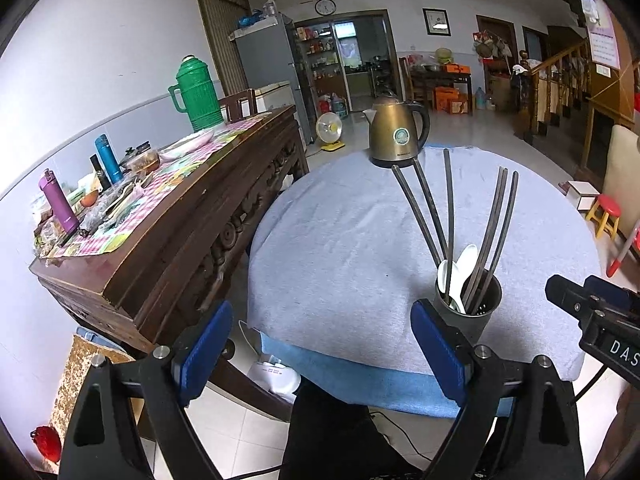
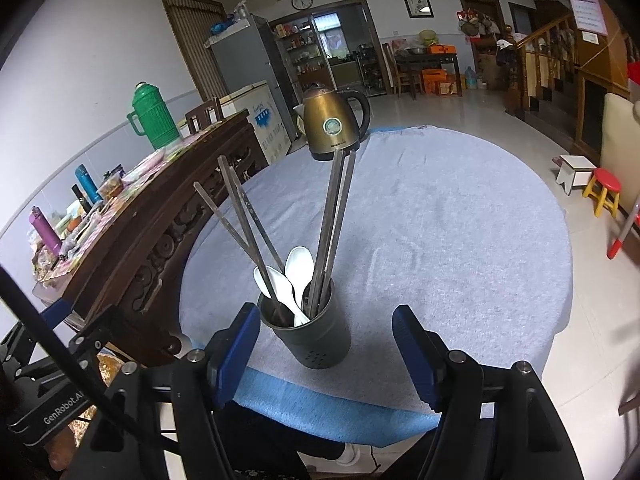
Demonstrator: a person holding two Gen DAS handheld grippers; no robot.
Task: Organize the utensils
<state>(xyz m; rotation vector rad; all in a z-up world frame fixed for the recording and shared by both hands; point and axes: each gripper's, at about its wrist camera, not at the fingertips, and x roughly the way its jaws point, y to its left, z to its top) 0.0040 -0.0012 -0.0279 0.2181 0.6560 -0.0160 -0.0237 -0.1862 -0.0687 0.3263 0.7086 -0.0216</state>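
the holder (image 2: 311, 332) stands near the counter's (image 2: 440, 240) front edge with 5 chopsticks (image 2: 332, 216) and 2 spoons (image 2: 298, 276) in it. both left tongs (image 1: 322, 354) and right tongs (image 2: 326, 354) are apart and empty, so sorting looks nearly done. a kettle (image 2: 332, 120) stands well behind, clear of any reach.

Chopsticks (image 2: 244, 220), spoons (image 2: 300, 276) in holder (image 2: 316, 340); kettle (image 2: 334, 122) behind.

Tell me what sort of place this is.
Probably a home's dining room: a round table under a grey cloth holds a brass-coloured electric kettle, with a grey refrigerator and a wooden staircase behind.
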